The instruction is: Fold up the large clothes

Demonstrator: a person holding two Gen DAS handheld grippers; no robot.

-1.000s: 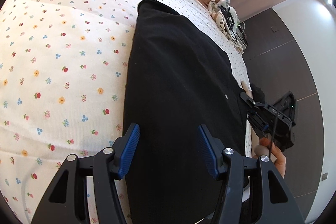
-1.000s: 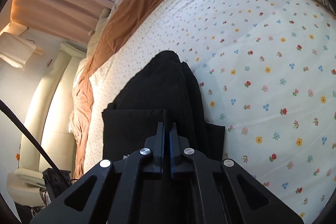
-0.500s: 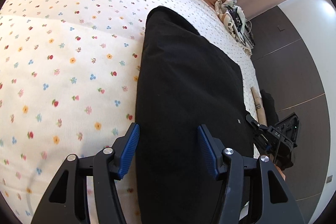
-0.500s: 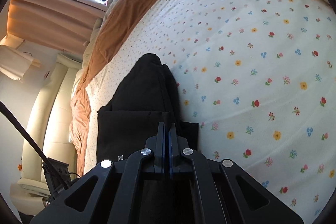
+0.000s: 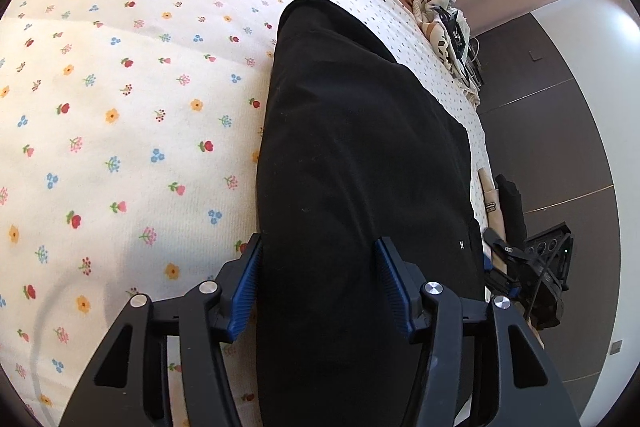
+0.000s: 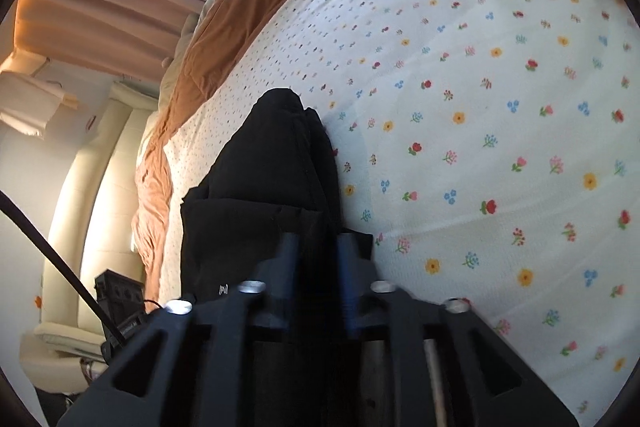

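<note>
The right gripper (image 6: 316, 247), pressed shut a second ago on the near edge of the black garment (image 5: 360, 155), has just been opening; its fingers (image 6: 289, 255) are now parted, with dark cloth seen between them, and whether the pads still press it cannot be told through the blur. The left gripper (image 5: 318, 259) has been carried nearer over the cloth, and its blue ribbed pads (image 5: 390, 279) are held apart, one at the garment's left edge and one over its middle, nothing being clamped.

No container is seen in either view. The garment is laid ahead of both grippers on the bed (image 5: 120, 107) as a long, matte, folded slab with a rounded far end and straight side edges; a small white mark sits near its right edge. In the right wrist view a squared lower layer is seen under a narrower ridge of folds.

The bed is covered by a cream sheet printed with small flowers. A rust-brown blanket (image 6: 248, 7) is bunched along its far side. Wide bare sheet is left to the left of the left gripper and to the right of the right gripper.
</note>
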